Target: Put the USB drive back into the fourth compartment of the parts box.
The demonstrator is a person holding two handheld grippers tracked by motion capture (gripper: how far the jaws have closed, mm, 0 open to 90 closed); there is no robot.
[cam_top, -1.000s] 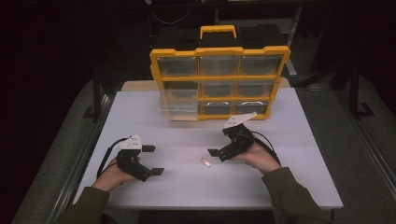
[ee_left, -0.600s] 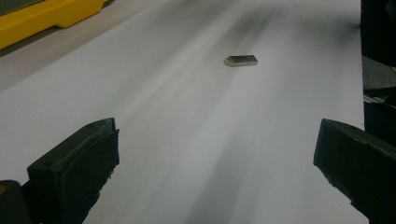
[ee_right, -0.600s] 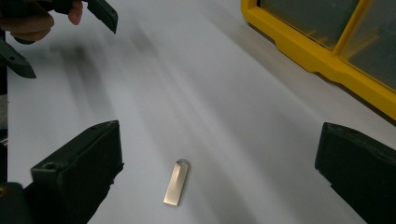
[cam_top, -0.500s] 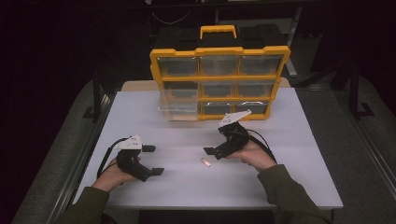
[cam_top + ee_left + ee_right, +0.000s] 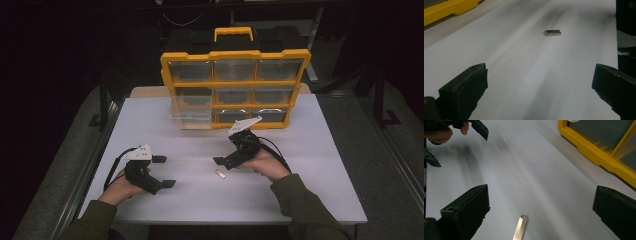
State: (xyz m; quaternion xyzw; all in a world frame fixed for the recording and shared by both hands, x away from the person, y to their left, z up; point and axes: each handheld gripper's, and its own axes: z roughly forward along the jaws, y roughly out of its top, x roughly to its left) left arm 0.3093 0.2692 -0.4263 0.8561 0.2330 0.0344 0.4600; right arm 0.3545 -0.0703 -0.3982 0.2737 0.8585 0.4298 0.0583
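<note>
High view: small metal strip (image 5: pixel 220 173) lay flat on white table (image 5: pixel 310 165), just beside right gripper (image 5: pixel 224 161), jaws wide, empty. Left gripper (image 5: pixel 164 171) likewise wide, empty, near yellow organizer (image 5: pixel 235 55).

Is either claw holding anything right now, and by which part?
Nothing is held. Left claw and right claw are open; the metal strip lies loose on the table.

White bench (image 5: pixel 320 165), flat, surface plain. At its far edge stands a yellow organizer (image 5: pixel 235 89), upright, with clear-fronted compartments and a handle on top; one clear drawer (image 5: pixel 190 114) at its lower left juts forward over the bench. Near the bench's middle lies a small metal strip (image 5: pixel 220 174), flat, well apart from the organizer.
</note>
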